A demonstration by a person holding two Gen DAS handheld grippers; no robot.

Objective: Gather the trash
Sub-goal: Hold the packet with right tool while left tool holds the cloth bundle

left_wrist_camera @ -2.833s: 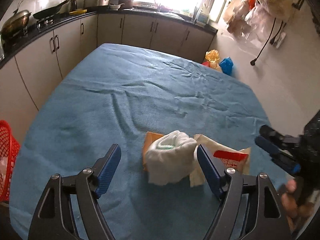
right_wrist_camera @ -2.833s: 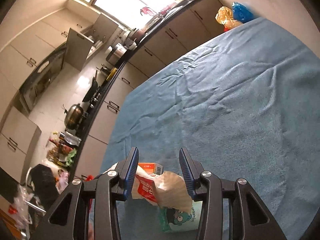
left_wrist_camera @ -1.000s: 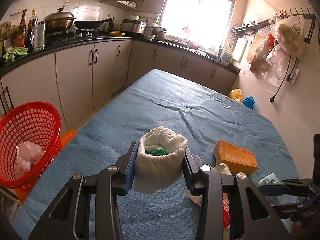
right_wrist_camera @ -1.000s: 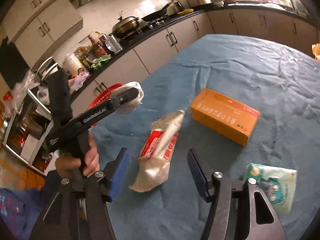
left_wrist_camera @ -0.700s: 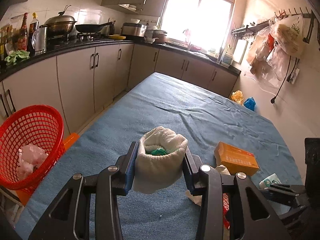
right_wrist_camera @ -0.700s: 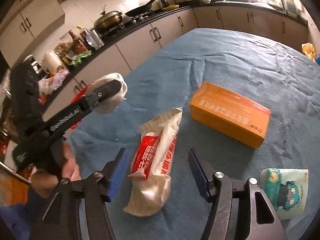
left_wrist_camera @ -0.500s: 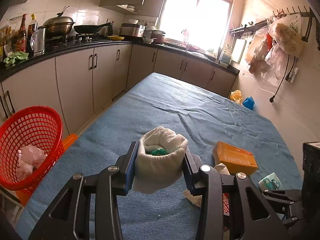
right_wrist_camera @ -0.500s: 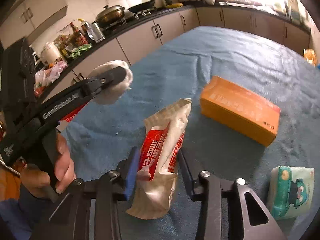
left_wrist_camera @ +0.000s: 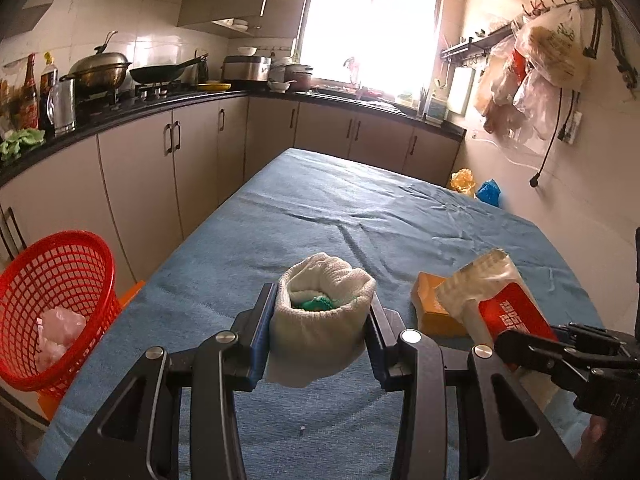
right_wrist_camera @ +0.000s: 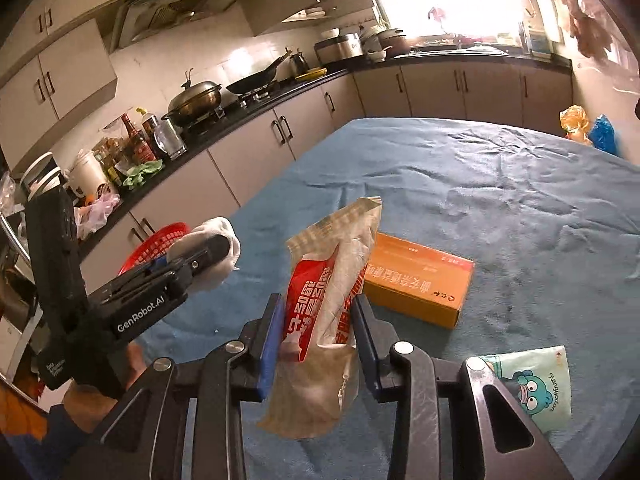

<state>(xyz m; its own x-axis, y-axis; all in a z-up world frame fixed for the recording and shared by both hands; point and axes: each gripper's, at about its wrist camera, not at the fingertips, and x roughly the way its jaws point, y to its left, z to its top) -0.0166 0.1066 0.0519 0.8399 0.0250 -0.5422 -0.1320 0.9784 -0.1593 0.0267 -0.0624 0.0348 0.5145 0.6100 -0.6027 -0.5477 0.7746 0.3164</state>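
My left gripper (left_wrist_camera: 322,300) is shut on a rolled white cloth wad (left_wrist_camera: 320,324) with a bit of green inside, held above the blue-covered table (left_wrist_camera: 360,216). My right gripper (right_wrist_camera: 317,304) is shut on a red and white snack bag (right_wrist_camera: 336,248), which stands upright between the pads, lifted off the cloth. In the left wrist view that bag (left_wrist_camera: 492,292) shows at the right, with the right gripper (left_wrist_camera: 516,350) under it. The right wrist view shows the left gripper (right_wrist_camera: 208,252) and its wad (right_wrist_camera: 226,240) at the left, held by a hand.
A red mesh basket (left_wrist_camera: 52,292) with pale crumpled trash stands off the table's left edge. An orange box (right_wrist_camera: 416,284) and a teal tissue pack (right_wrist_camera: 532,384) lie on the table. Kitchen cabinets and a loaded counter run along the left and far sides.
The right gripper's jaws closed on the snack bag and raised it off the table, tipping it upright. The left gripper stayed put, still holding the white wad.
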